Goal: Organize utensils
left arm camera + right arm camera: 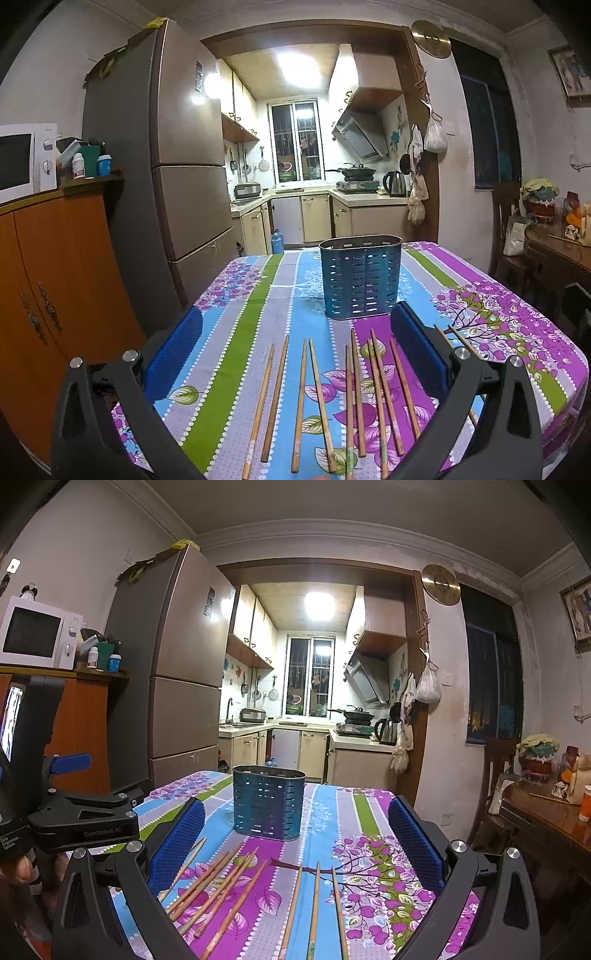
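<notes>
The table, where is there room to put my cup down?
Bare tablecloth lies left of the blue holder, and more on its right toward the table's edge. The near side is crowded: chopsticks lie in a row there, with both open grippers above them.

The left gripper [70, 764], showing at the left edge of the right wrist view, is carrying the only clearly readable lettering: "GenRobot.AI" is standing in pale letters on the side of its black body. On the black handle below it, small white print is reading roughly "Data Acquisition System", though the words are tilted and partly cut off. The label on the white bottle [78, 166] beside the microwave [26, 162] is showing too blurred to read.
</notes>
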`<state>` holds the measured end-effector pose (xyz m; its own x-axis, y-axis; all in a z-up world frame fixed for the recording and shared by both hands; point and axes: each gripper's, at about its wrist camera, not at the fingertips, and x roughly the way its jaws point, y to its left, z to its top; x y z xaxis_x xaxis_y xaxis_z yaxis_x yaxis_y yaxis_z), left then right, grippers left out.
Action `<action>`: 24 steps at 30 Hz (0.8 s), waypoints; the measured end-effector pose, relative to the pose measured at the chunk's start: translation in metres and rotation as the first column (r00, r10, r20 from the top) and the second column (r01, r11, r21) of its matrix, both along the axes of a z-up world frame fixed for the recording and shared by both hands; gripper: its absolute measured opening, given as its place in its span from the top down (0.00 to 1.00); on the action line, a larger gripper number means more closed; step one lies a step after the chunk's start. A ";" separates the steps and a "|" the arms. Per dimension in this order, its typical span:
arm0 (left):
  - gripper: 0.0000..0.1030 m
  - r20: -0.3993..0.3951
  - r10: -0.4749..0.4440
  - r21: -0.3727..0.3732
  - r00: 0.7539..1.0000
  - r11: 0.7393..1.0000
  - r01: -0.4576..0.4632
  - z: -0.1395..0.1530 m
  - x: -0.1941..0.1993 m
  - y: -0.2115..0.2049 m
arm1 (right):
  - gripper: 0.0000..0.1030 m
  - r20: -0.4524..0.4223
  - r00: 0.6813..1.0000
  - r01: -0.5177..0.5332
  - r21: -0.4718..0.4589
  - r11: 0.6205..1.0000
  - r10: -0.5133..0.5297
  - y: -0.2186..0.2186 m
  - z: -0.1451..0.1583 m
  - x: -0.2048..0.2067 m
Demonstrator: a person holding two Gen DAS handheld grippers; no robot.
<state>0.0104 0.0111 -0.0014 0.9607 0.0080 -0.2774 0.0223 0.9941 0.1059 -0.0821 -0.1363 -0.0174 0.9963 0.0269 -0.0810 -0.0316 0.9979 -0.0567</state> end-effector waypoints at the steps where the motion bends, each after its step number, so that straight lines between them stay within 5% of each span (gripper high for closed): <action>1: 0.05 0.001 0.001 0.001 1.000 1.000 -0.001 0.000 0.000 0.000 | 0.03 0.000 1.000 -0.001 -0.002 1.000 0.001 0.000 0.000 0.000; 14: 0.05 -0.015 -0.003 -0.011 1.000 1.000 0.002 -0.004 0.006 0.012 | 0.03 -0.025 1.000 -0.006 -0.013 1.000 0.006 -0.001 -0.004 0.005; 19: 0.05 0.001 0.045 0.012 0.999 0.999 -0.045 -0.012 0.001 0.051 | 0.05 -0.046 0.999 0.002 -0.012 1.000 -0.003 -0.013 -0.013 -0.006; 21: 0.05 -0.002 0.075 0.024 0.997 0.997 -0.074 -0.021 -0.002 0.071 | 0.13 -0.094 0.996 -0.009 -0.010 1.000 0.008 -0.016 -0.030 -0.012; 24: 0.05 -0.022 0.106 0.027 0.994 0.994 -0.105 -0.039 -0.009 0.100 | 0.48 -0.188 0.982 -0.017 -0.004 1.000 0.016 -0.014 -0.064 -0.017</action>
<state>0.0012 0.1114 -0.0408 0.9474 0.1162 -0.2981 -0.0795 0.9880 0.1324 -0.0989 -0.1499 -0.0819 0.9628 0.0421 -0.2668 -0.0584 0.9968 -0.0538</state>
